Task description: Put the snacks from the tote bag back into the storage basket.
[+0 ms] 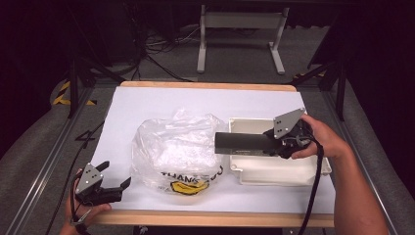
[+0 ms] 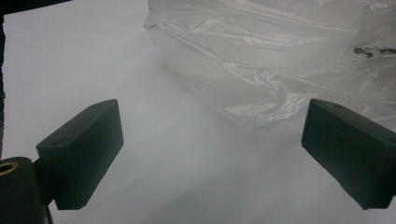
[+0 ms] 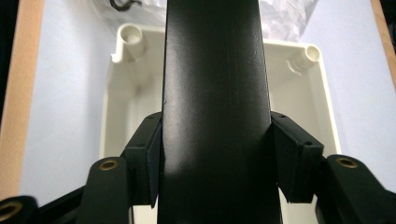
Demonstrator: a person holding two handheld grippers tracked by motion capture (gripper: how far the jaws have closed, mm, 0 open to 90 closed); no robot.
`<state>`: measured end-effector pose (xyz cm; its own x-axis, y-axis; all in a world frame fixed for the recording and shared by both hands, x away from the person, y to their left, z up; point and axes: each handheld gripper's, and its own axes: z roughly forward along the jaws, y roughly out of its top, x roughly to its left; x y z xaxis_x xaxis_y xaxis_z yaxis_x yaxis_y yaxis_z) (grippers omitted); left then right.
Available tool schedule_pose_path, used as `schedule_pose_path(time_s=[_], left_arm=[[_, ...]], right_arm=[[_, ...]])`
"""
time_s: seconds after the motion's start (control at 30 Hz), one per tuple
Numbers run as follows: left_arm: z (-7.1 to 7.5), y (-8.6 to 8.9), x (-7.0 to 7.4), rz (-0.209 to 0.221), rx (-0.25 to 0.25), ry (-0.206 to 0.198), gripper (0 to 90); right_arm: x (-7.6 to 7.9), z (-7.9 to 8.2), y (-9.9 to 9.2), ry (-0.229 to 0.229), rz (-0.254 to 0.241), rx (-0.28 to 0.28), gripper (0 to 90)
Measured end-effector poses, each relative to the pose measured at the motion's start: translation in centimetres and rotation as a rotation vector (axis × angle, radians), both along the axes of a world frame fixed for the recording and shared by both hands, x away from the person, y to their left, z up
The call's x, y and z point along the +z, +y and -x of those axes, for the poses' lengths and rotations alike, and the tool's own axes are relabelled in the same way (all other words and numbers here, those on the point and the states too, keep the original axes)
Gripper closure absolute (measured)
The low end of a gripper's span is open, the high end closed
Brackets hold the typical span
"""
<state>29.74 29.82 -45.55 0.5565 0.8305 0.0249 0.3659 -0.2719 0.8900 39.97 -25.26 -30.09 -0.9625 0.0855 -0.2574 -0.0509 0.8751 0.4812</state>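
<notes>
1. The right gripper [image 1: 274,142] is clamped on a black bar [image 1: 242,143]. In the right gripper view the two jaws press flat against the bar's [image 3: 215,93] opposite sides, with no gap showing.
2. The bar runs straight out from the jaws, level, and its free end reaches over the edge of the plastic bag [image 1: 176,149].
3. Below the right gripper and the bar sits an open white box [image 1: 274,171]. In the right gripper view the box's [image 3: 121,107] walls and two round corner posts show on either side of the bar.
4. A hand [image 1: 320,137] grips the right gripper from behind, and a cable trails back from it.
5. The left gripper [image 1: 117,188] has its jaws spread wide and holds nothing.
6. In the left gripper view the jaws hang above white paper [image 2: 140,154], touching nothing that can be seen.
7. The bag [image 2: 280,65] lies just ahead of the left gripper, crumpled and clear, with black and yellow print on its near side.
8. The bag lies between the left gripper and the box.
</notes>
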Motion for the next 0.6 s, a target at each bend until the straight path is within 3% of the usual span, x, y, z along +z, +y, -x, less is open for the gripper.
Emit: schedule_pose_path(time_s=[0.33, 0.6], left_arm=[[-0.1, 0.1, 0.0, 0.002, 0.004, 0.005, 6.4], [-0.1, 0.1, 0.0, 0.003, 0.009, 0.002, 6.4]], right_arm=[[0.3, 0.5, -3.6, 0.002, -0.03, -0.04, 42.8], [-0.3, 0.6, -5.4, 0.016, -0.011, -0.07, 42.8]])
